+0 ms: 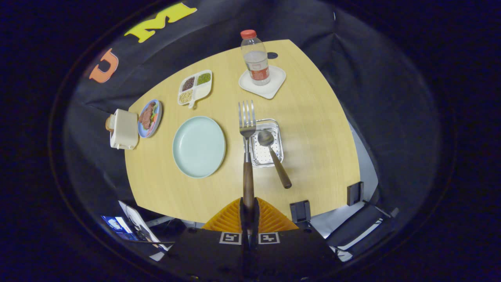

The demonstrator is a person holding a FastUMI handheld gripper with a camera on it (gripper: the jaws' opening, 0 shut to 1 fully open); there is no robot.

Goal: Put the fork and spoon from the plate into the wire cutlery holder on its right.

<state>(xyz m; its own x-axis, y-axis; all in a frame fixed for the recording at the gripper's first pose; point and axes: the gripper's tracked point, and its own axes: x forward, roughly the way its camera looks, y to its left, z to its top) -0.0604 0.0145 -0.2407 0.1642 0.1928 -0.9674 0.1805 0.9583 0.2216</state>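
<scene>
My gripper (249, 209) is shut on the wooden handle of the fork (247, 129), held high above the table. The fork points straight ahead of the fingers, tines far end, over the left edge of the wire cutlery holder (274, 152). The spoon (274, 154) stands in the holder with its bowl down inside and its wooden handle leaning out toward me to the right. The pale green plate (199, 145) lies bare to the left of the holder.
A water bottle (256, 58) stands on a white coaster (263, 83) beyond the holder. A divided dish of beans (195, 88), a small plate of food (150, 117) and a white toaster (123, 129) sit beyond the plate to the left. Two black clamps (300, 210) grip the near table edge.
</scene>
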